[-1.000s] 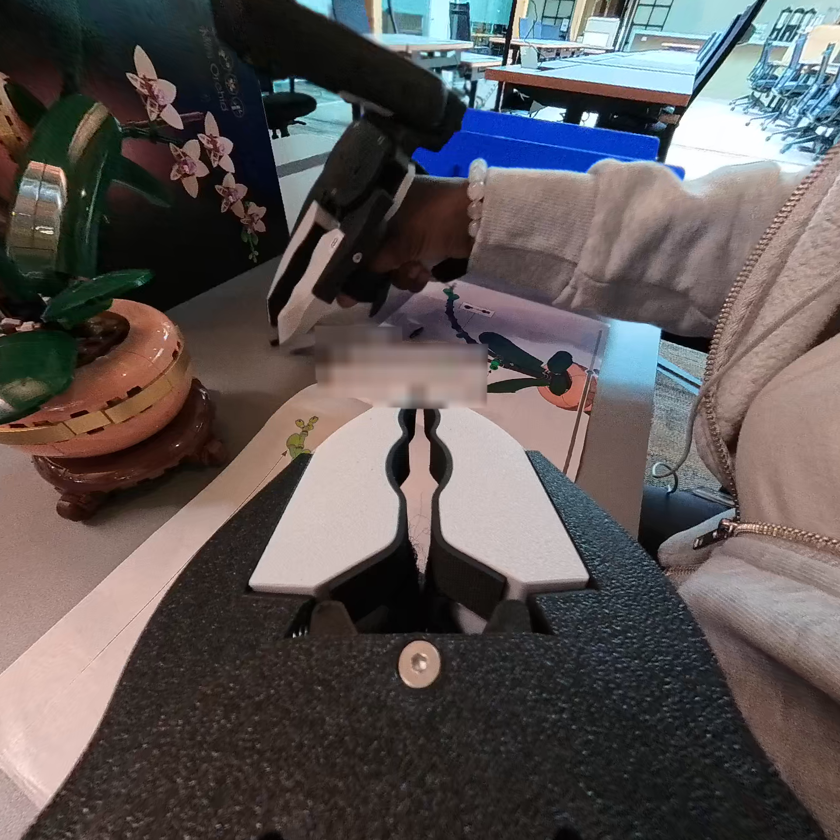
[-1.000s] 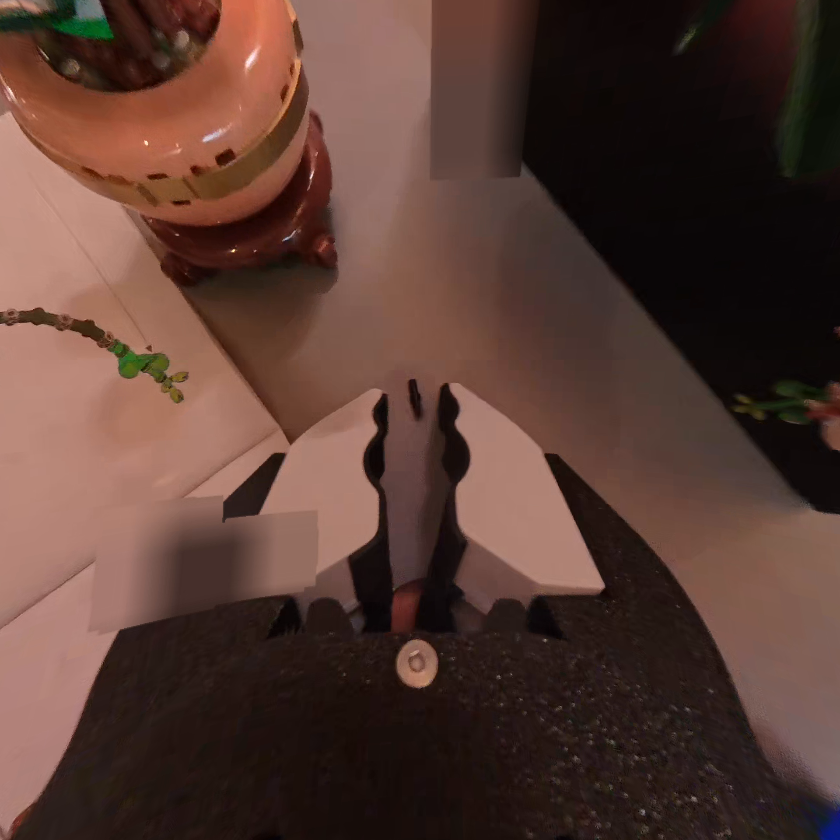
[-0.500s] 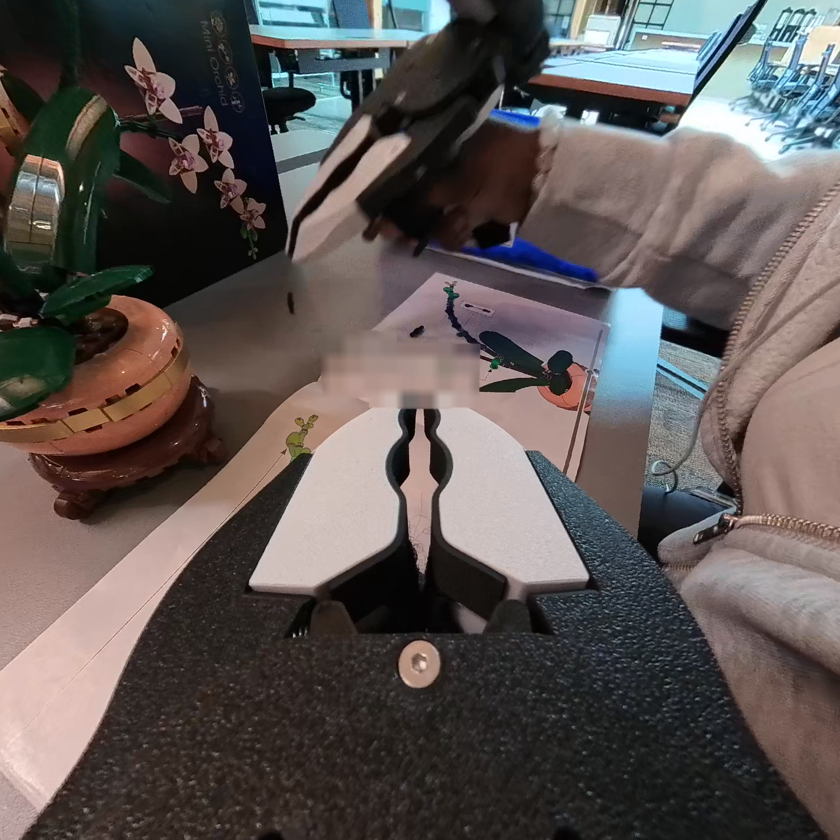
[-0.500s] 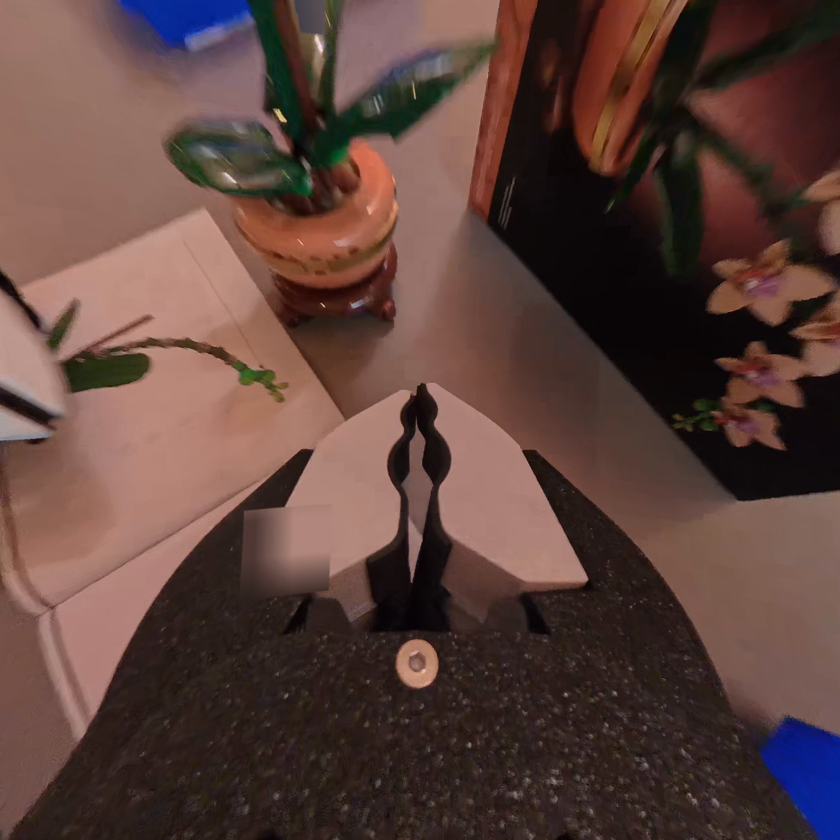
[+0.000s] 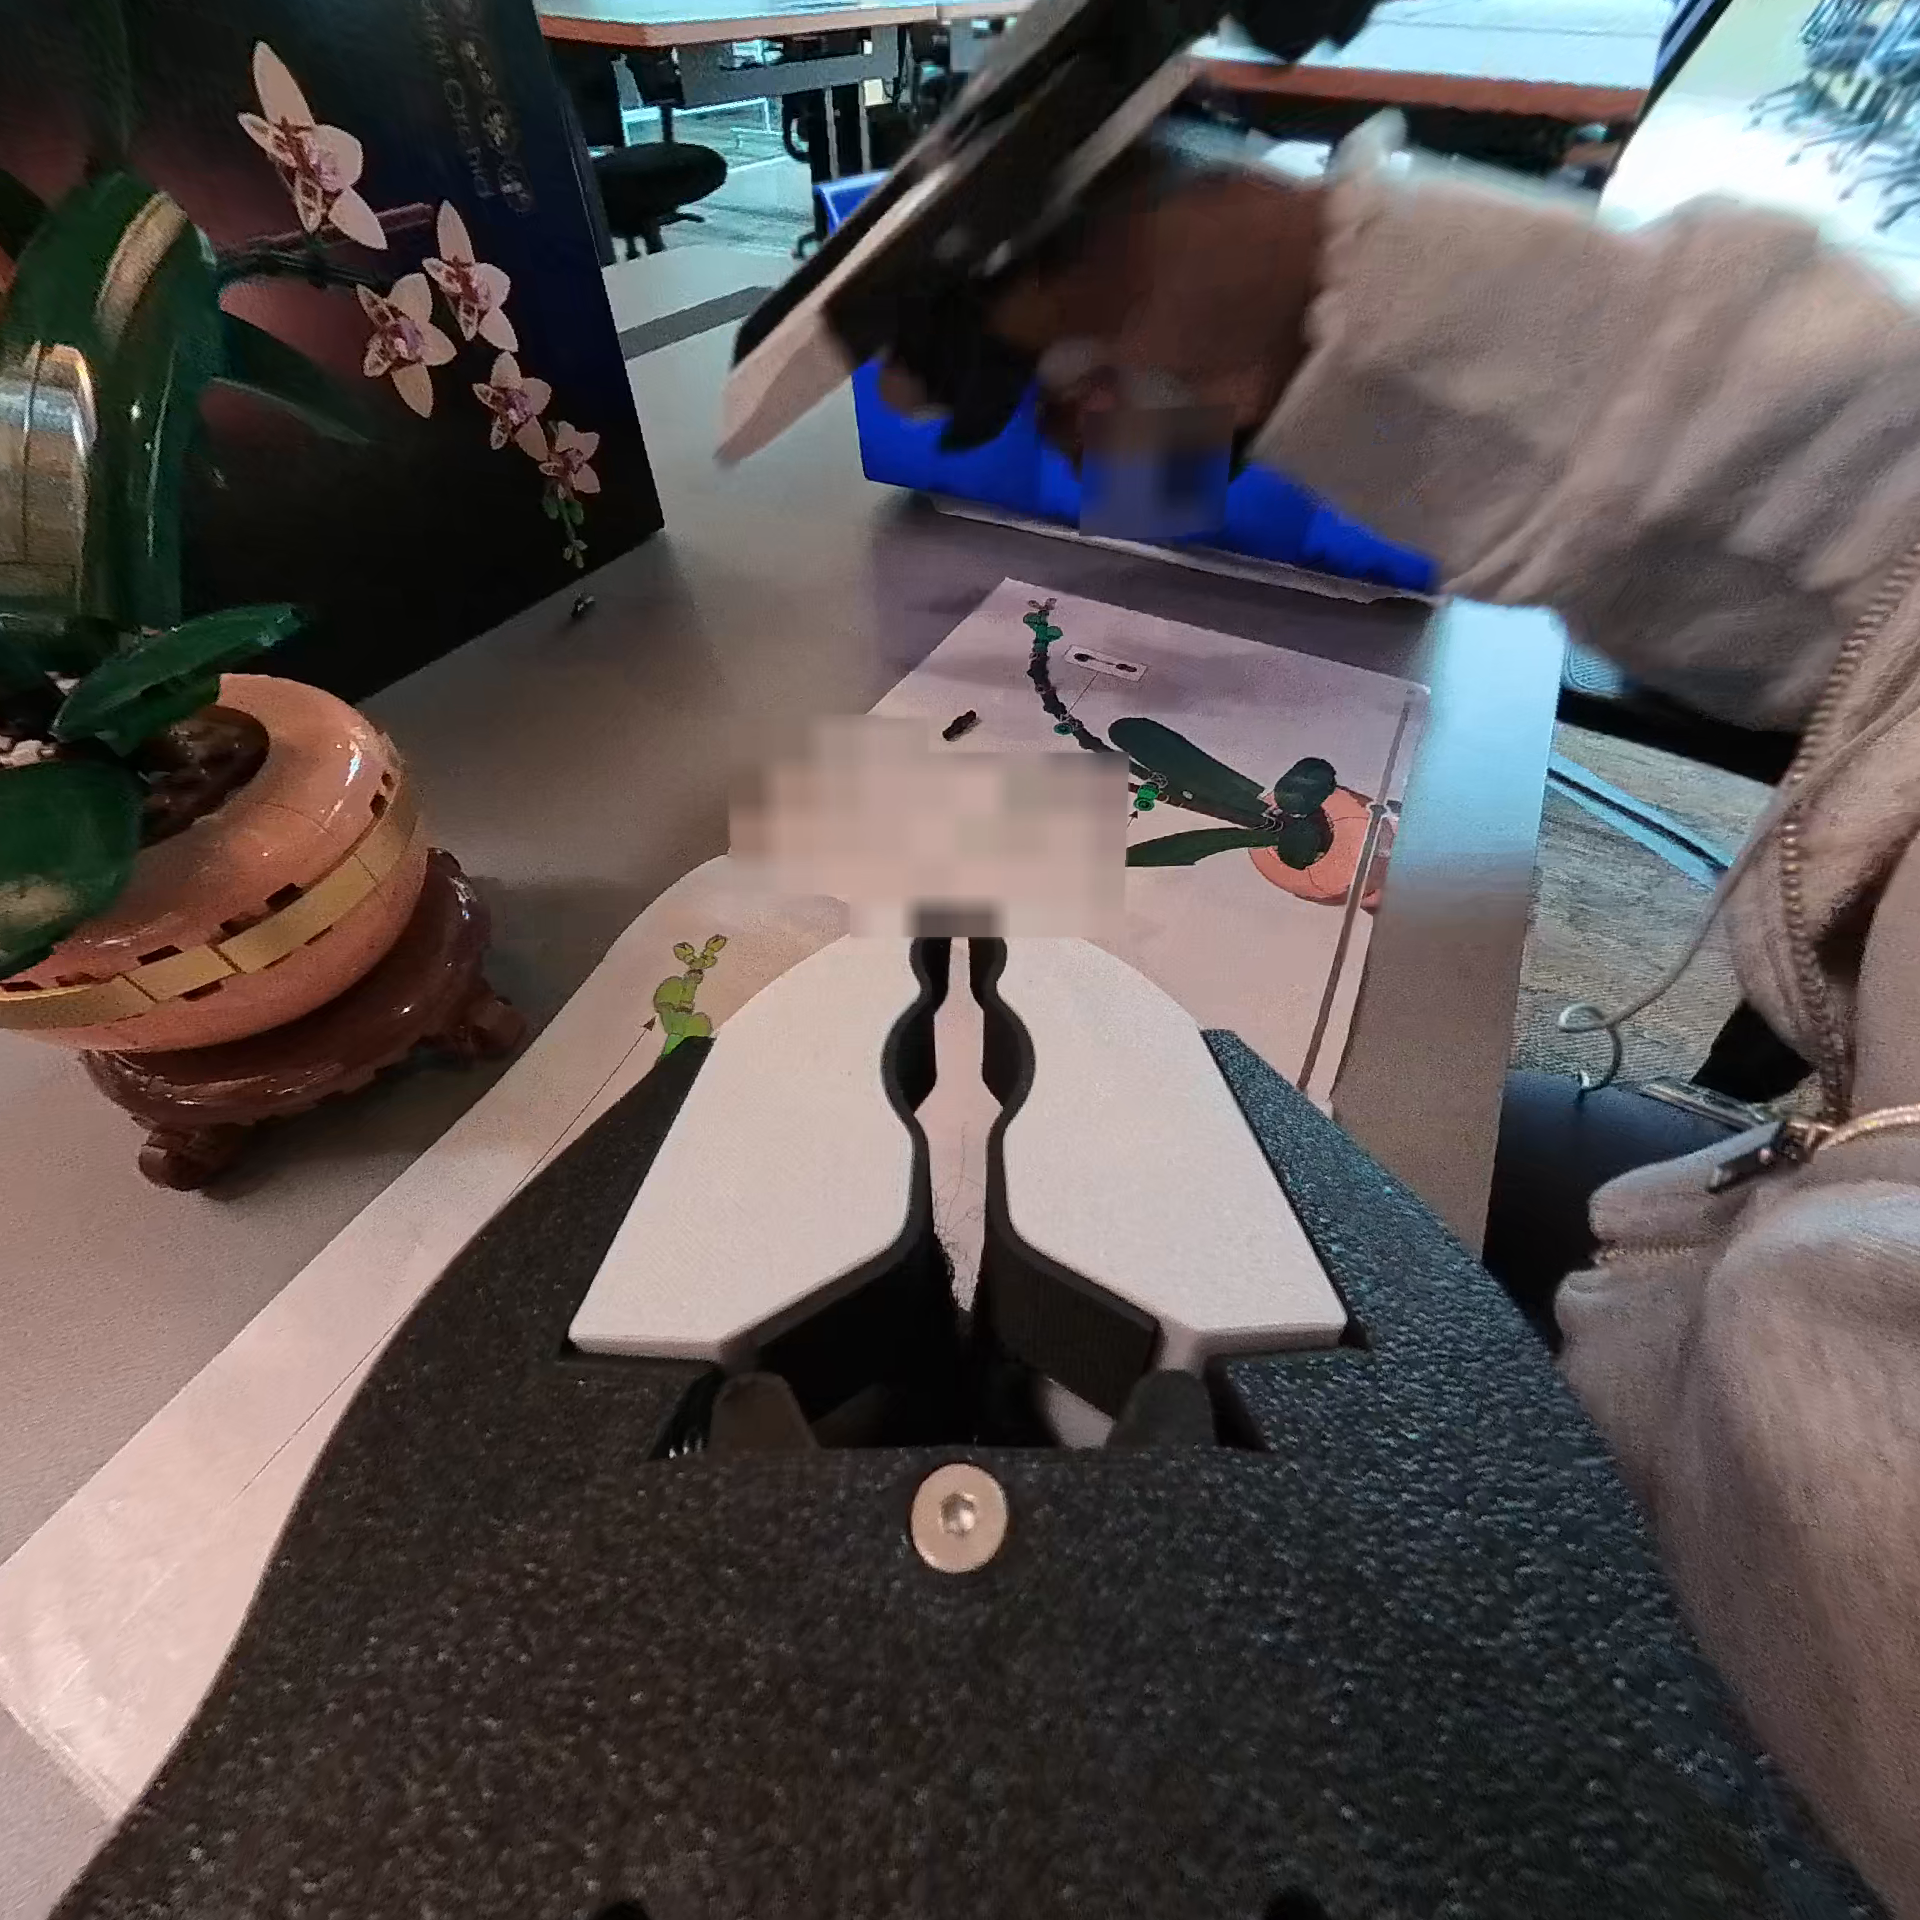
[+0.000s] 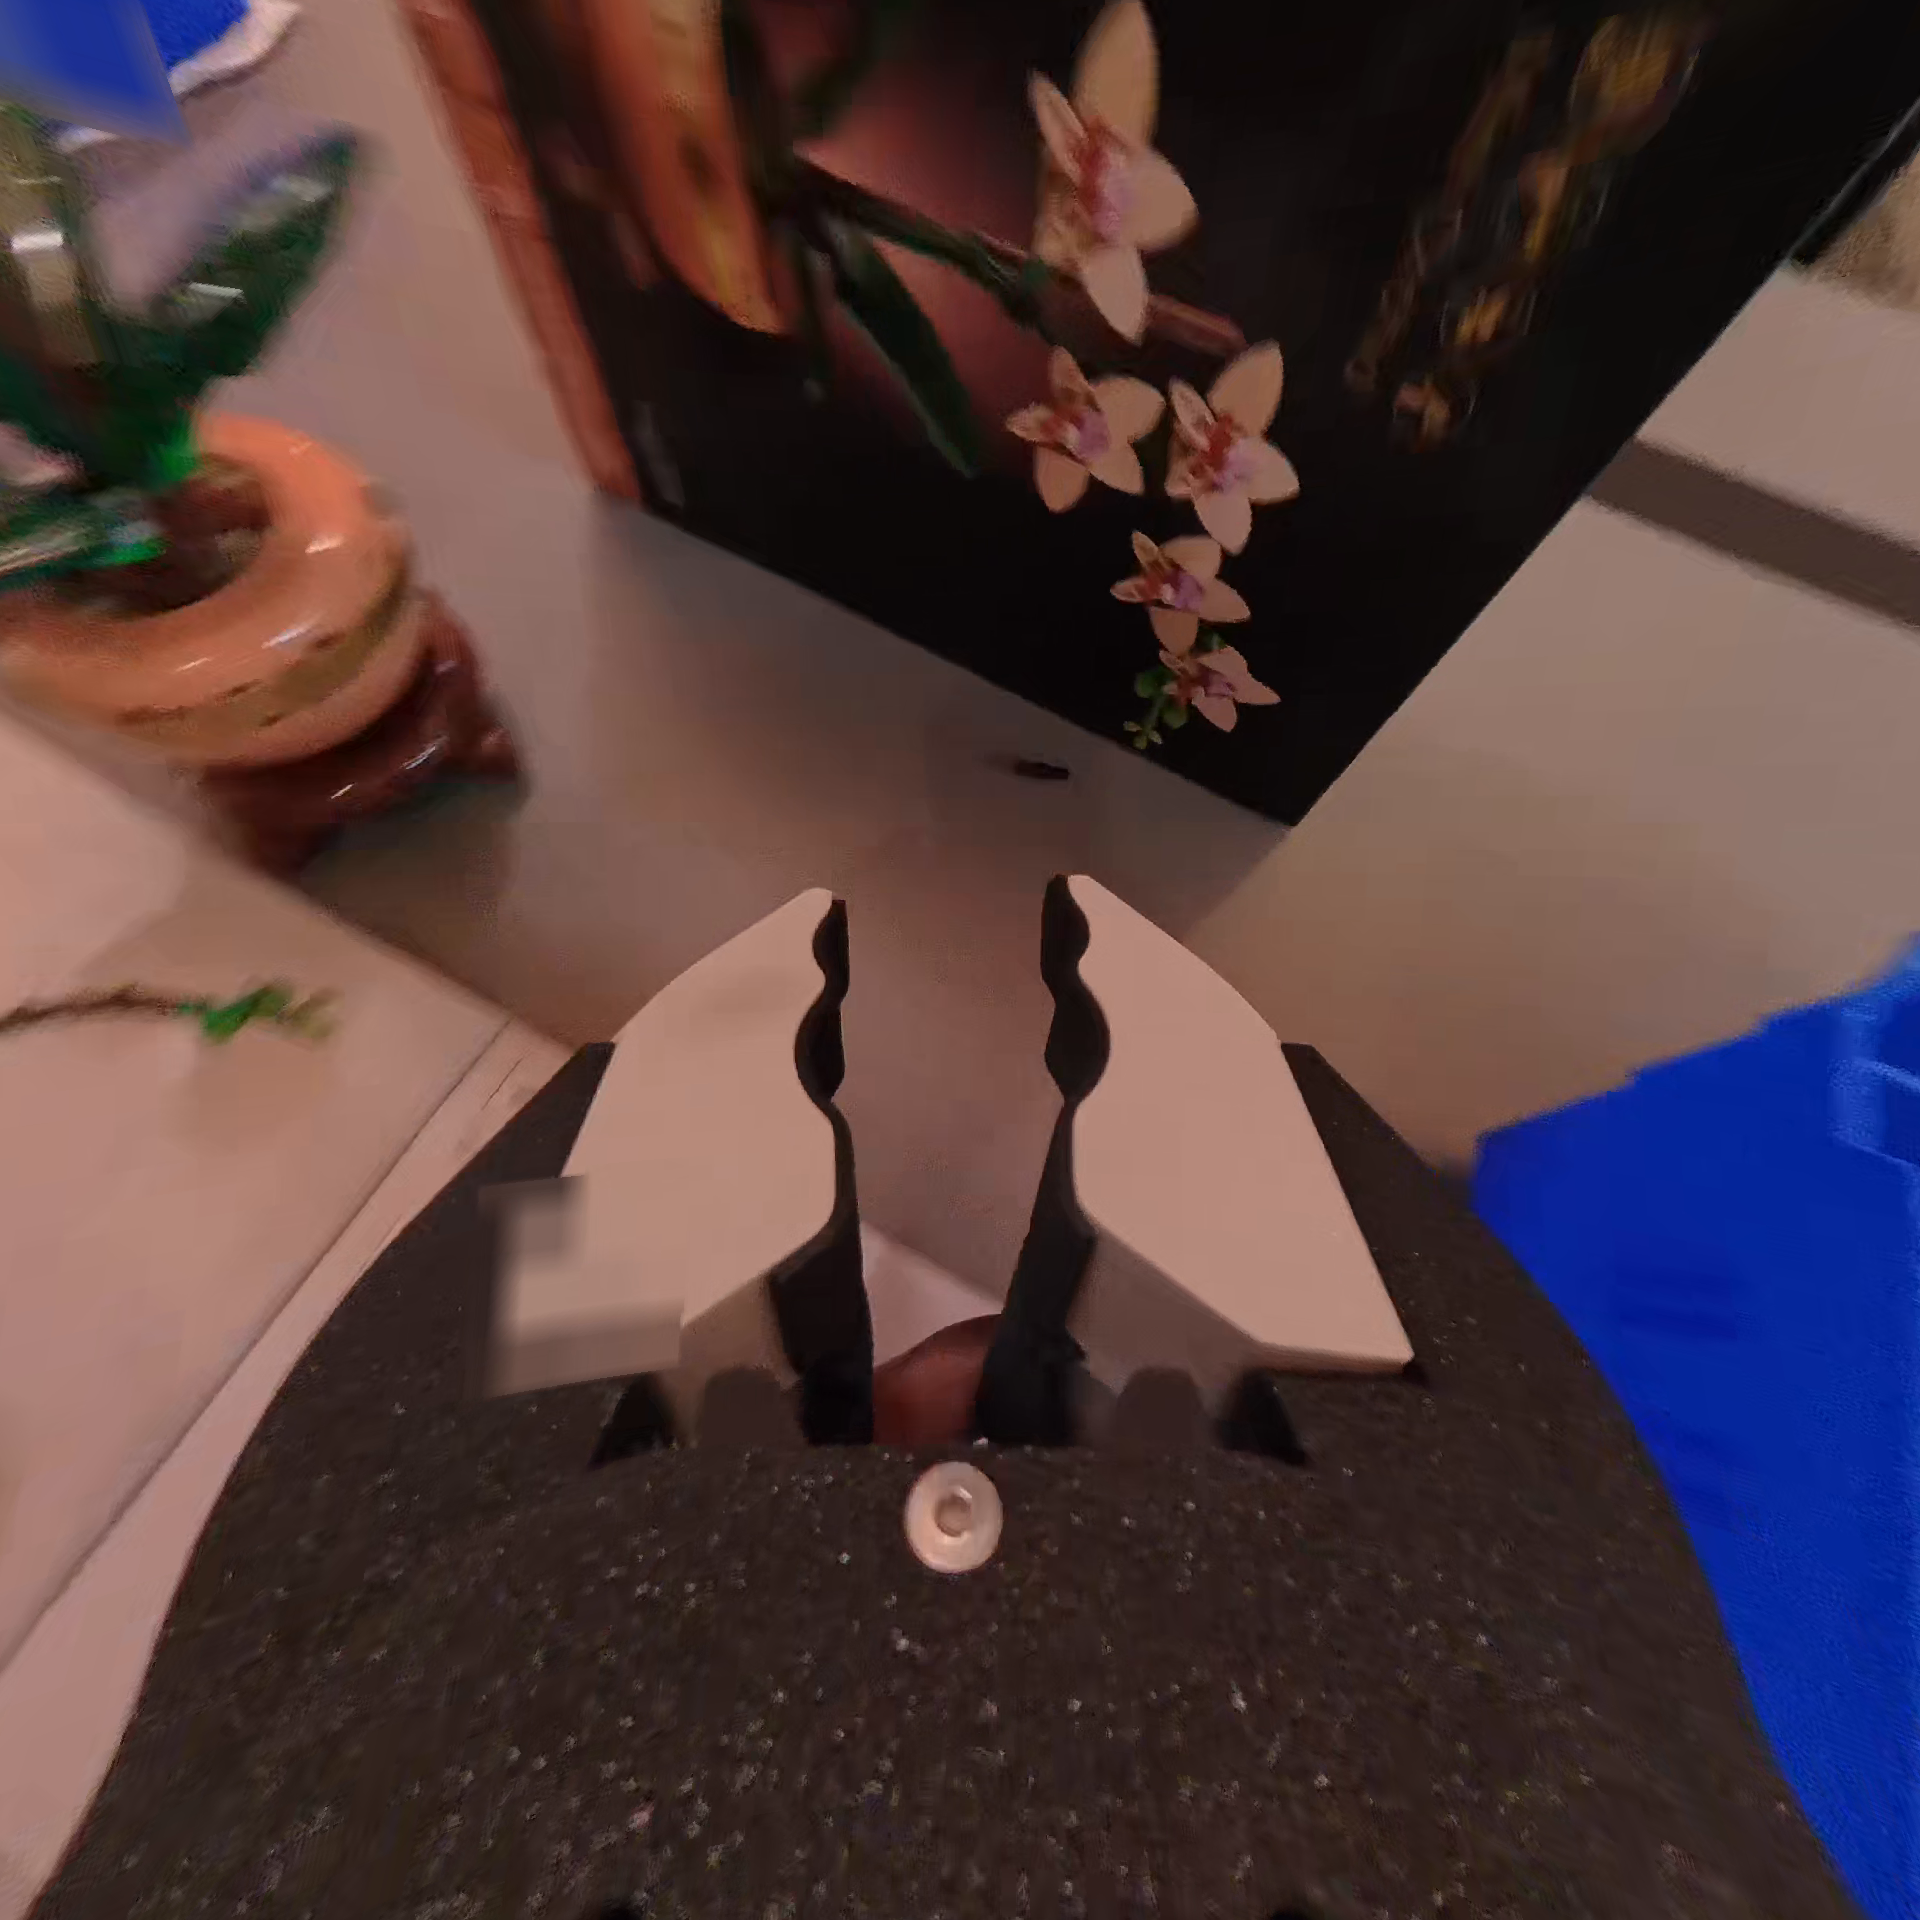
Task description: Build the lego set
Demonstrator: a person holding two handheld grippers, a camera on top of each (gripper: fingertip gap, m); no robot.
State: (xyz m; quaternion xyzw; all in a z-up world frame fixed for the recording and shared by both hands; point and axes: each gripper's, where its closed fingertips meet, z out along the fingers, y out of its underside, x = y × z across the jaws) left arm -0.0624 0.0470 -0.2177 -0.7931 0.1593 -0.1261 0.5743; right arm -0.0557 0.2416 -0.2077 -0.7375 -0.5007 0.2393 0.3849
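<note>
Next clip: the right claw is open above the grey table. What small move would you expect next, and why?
Probably a short advance and descent toward the small dark piece lying on the table by the flower-printed box. The right claw is open, holds nothing, and points roughly at that piece, which lies ahead of its tips and apart from them.

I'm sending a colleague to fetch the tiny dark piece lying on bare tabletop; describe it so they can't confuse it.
Start at the dark orchid-printed box. Just before its lower edge, on grey table, lies a tiny dark peg; its twin lies on the instruction booklet instead.
</note>
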